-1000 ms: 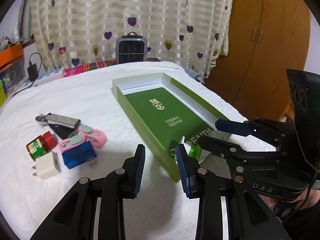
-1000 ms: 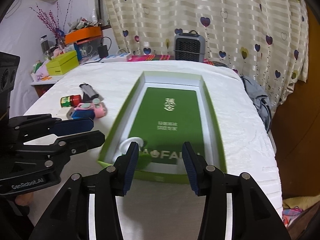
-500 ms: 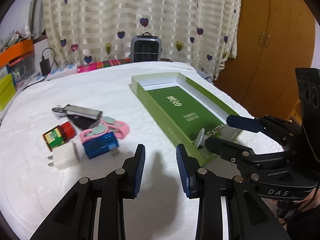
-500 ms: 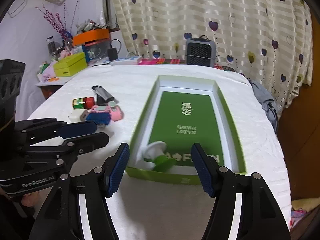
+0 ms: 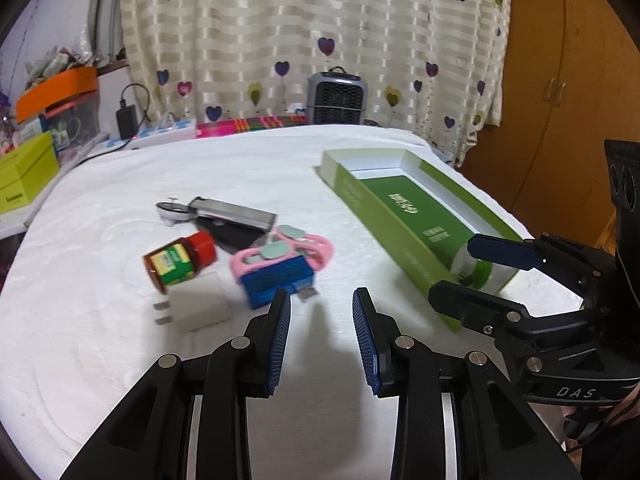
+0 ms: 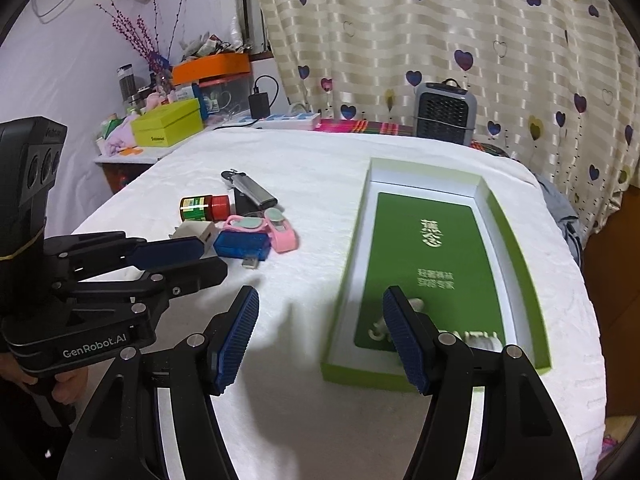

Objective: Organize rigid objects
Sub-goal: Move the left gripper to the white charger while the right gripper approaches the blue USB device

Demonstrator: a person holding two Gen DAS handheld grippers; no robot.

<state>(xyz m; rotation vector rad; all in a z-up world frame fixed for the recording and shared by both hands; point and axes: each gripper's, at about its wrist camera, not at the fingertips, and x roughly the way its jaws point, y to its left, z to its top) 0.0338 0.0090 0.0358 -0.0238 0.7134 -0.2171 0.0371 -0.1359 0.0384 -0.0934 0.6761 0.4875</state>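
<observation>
Both grippers have drawn back from the green box toward the pile left of it, and the right gripper has spread wide — empty now. A green-and-white piece lies inside the box at its near end, so one item looks stowed. The left gripper hangs half-spread, empty, just short of the blue USB adapter and white charger — probably the next pick, calling for wider jaws.
</observation>
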